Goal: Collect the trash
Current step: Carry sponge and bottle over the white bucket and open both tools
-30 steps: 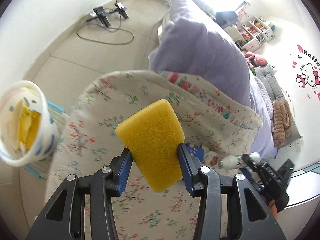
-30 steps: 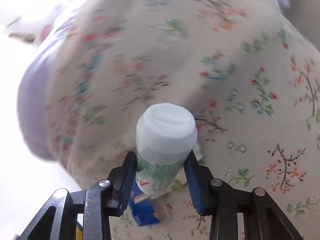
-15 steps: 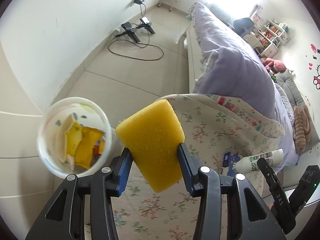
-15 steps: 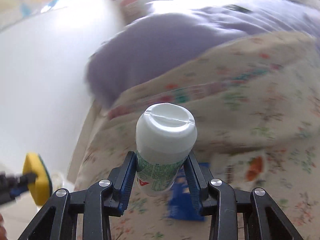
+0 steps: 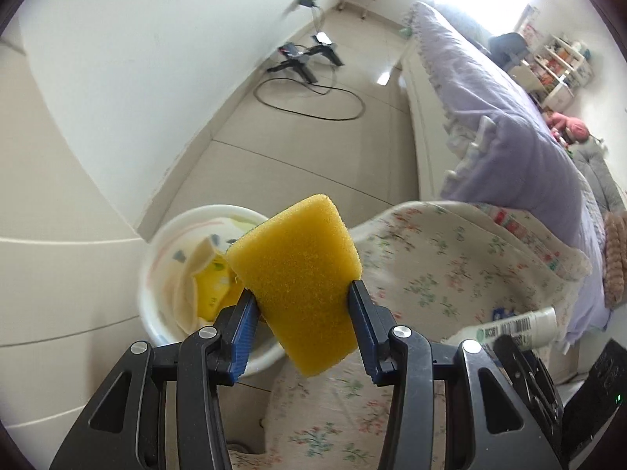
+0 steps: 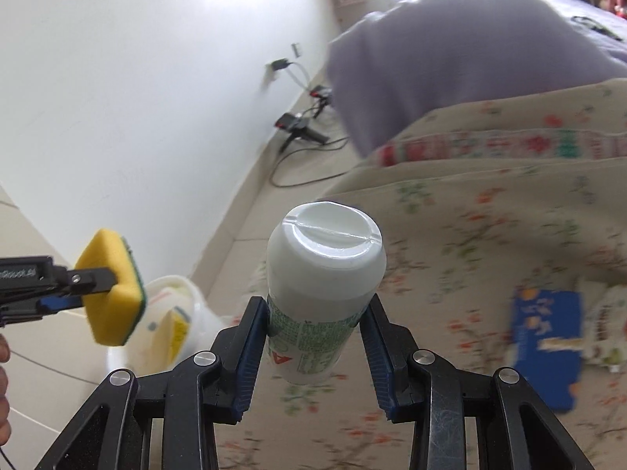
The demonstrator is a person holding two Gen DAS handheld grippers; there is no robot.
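Nearby, white bin [image 5: 164, 258] beside quilt [image 5: 450, 258].

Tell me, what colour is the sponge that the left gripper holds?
The sponge is yellow, with a thin green layer; the right wrist view shows this best.

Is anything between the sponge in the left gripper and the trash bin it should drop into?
Nothing visible. The left gripper holds the yellow sponge by the white bin, whose mouth is open, with only wrappers inside.
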